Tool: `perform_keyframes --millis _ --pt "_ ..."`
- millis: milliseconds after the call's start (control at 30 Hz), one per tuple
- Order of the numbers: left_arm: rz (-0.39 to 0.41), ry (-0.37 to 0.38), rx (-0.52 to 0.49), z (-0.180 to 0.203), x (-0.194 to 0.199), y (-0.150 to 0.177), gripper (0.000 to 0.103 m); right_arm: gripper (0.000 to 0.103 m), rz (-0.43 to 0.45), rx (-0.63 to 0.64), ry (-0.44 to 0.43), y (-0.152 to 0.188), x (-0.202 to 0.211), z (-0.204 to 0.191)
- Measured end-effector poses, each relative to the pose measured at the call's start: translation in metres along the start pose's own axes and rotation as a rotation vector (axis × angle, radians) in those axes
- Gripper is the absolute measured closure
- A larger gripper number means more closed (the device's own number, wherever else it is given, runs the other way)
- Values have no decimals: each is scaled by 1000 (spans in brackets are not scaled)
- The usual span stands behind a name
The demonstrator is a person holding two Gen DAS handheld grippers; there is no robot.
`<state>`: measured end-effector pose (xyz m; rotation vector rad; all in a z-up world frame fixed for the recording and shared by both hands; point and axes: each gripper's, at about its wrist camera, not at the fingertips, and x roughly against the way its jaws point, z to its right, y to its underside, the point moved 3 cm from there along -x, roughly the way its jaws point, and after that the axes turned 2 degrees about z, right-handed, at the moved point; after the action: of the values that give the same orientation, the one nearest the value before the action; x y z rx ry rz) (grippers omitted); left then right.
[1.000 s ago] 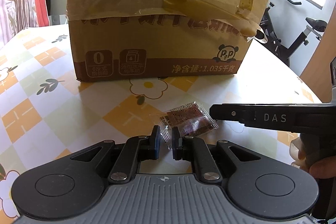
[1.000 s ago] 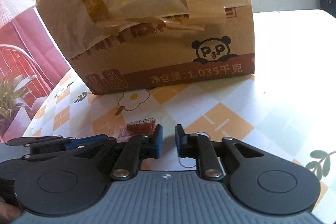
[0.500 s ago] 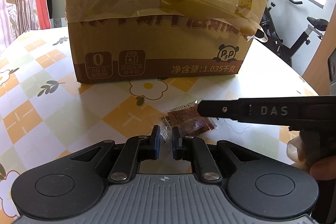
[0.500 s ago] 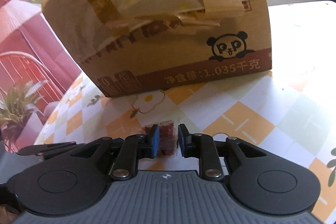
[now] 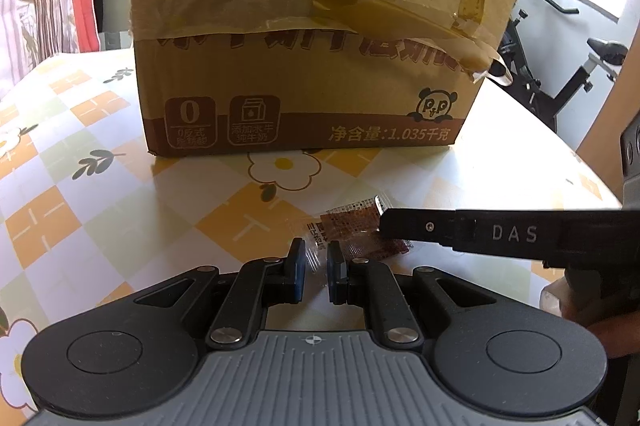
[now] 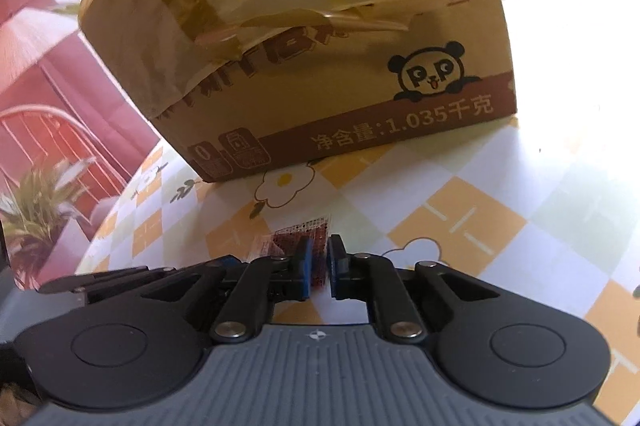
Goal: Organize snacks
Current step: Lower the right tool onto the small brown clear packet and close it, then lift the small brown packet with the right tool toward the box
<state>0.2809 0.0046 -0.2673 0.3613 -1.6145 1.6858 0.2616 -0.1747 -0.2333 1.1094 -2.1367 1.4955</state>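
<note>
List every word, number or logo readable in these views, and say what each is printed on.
"净含量:1.035千克": brown band of the cardboard box.
"0": badge at the box's lower left; the small print under it is blurred.
"添加水牛纯牛奶": second badge, under a carton icon.
"P P": panda logo on the box.
Large characters under the tape flap: half hidden, unreadable.
"DAS": side of the right gripper.
Snack packet: print too small.

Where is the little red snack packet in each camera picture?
Left wrist view: the snack packet lies on the table just past the left claw, under the tip of the right claw's finger.
Right wrist view: the packet sits low in the middle, its near part between the right claw's fingers.
Shared landmark: the cardboard box with the panda, behind the packet.
</note>
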Motion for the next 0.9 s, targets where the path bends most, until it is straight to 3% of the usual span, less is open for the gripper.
perform_keyframes --millis 133,733,833,900 --pt "-3 31 82 -10 -1 -2 91 99 4 10 4 1 1 1" --pt "5 12 158 -15 -17 -17 90 103 25 6 -20 5 3 7" --pt "2 27 190 -18 -13 -15 82 103 31 -1 -25 6 4 9" --pt "9 53 213 -18 -10 -13 64 103 35 -11 -32 7 5 10"
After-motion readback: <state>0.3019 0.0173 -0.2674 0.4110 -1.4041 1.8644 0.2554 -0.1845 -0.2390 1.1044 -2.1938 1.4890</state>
